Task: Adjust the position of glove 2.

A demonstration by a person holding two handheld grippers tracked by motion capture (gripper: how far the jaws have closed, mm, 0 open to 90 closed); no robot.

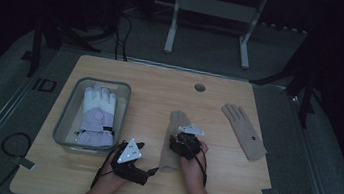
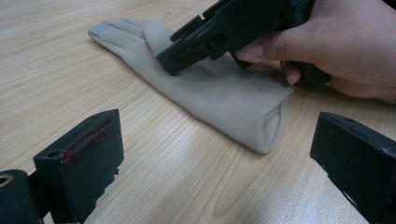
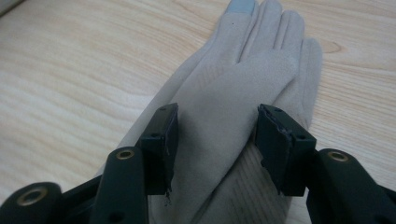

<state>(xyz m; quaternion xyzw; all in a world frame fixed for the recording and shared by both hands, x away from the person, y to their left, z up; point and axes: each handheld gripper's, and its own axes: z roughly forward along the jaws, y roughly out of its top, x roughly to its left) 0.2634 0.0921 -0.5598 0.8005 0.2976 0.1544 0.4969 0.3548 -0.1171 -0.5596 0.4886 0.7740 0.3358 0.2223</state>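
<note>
Two grippers work at a tan glove on a wooden table.

The tan glove [image 1: 174, 136] lies flat near the middle of the high view, with its fingers toward the top of the frame. The right gripper [image 3: 215, 140] is low over the glove's palm; its jaws stand apart with the cloth between them, and I cannot tell if the tips press on it. The left gripper [image 2: 212, 154] sits wide open just beside the glove's cuff, holding nothing. A second tan glove [image 1: 244, 132] lies well apart at the right. A white and purple glove [image 1: 98, 115] rests in the grey tray [image 1: 68, 113] at the left.
</note>
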